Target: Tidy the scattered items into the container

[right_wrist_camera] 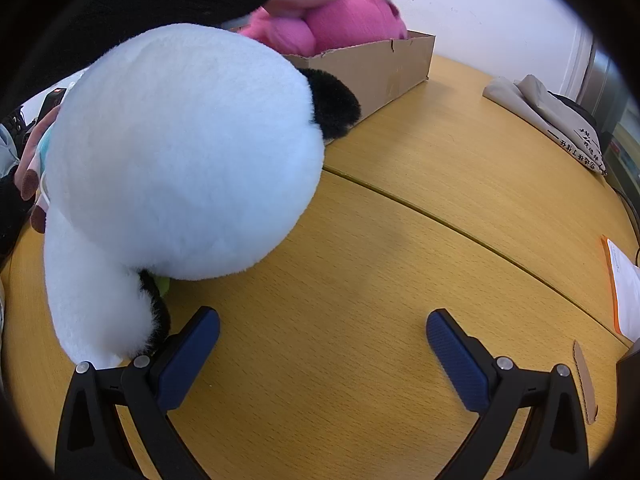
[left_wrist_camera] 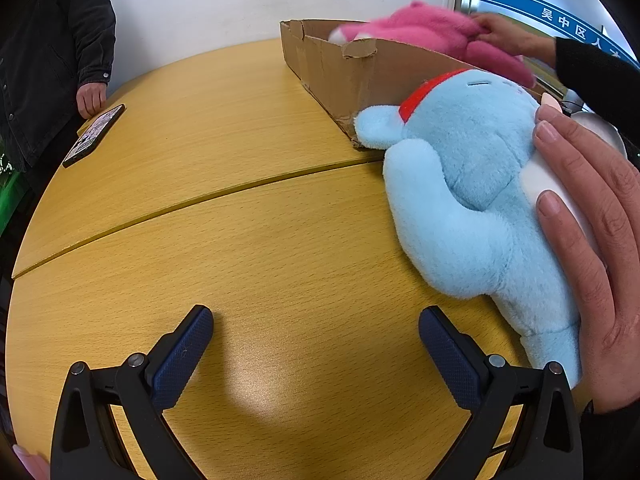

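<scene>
My left gripper [left_wrist_camera: 316, 332] is open and empty over the wooden table [left_wrist_camera: 240, 248]. A light blue plush toy [left_wrist_camera: 460, 184] lies to its right, pressed by a bare hand [left_wrist_camera: 592, 240]. Behind it stands the cardboard box [left_wrist_camera: 332, 64] with a pink plush toy [left_wrist_camera: 432, 32] in it, held by another hand [left_wrist_camera: 508, 36]. My right gripper [right_wrist_camera: 323, 332] is open and empty. A big white and black panda plush [right_wrist_camera: 180, 152] lies on the table to its left, close to the left finger. The box [right_wrist_camera: 384, 72] and pink plush [right_wrist_camera: 340, 20] are behind it.
A phone [left_wrist_camera: 94, 136] lies at the table's far left edge, next to a person in a dark jacket [left_wrist_camera: 44, 60]. A grey folded cloth [right_wrist_camera: 556, 116] and an orange-edged paper [right_wrist_camera: 624, 292] lie at the right. A cardboard strip [right_wrist_camera: 584, 384] lies near the right finger.
</scene>
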Motion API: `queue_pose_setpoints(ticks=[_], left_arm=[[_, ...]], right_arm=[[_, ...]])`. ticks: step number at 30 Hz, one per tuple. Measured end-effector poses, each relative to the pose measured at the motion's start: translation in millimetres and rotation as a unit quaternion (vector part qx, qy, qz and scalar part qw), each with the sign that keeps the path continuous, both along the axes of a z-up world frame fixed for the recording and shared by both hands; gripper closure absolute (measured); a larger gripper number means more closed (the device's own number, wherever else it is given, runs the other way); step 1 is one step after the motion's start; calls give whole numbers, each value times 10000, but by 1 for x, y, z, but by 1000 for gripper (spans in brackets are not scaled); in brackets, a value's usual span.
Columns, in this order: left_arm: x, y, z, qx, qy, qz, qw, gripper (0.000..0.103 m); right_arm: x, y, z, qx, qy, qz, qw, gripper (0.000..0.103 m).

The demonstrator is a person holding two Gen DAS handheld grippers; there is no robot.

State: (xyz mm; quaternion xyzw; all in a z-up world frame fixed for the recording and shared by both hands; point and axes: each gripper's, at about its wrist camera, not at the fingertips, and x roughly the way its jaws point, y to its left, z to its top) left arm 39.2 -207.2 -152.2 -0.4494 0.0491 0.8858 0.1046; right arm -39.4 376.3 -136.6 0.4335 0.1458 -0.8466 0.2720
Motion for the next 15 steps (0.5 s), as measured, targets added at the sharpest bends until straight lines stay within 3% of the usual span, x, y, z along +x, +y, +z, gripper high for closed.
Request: queue_pose_setpoints(ticks=[15], left_arm=[[-1,-1,0,0,0,0,10000,0]], right_arm=[[1,-1,0,1,0,0,10000,0]])
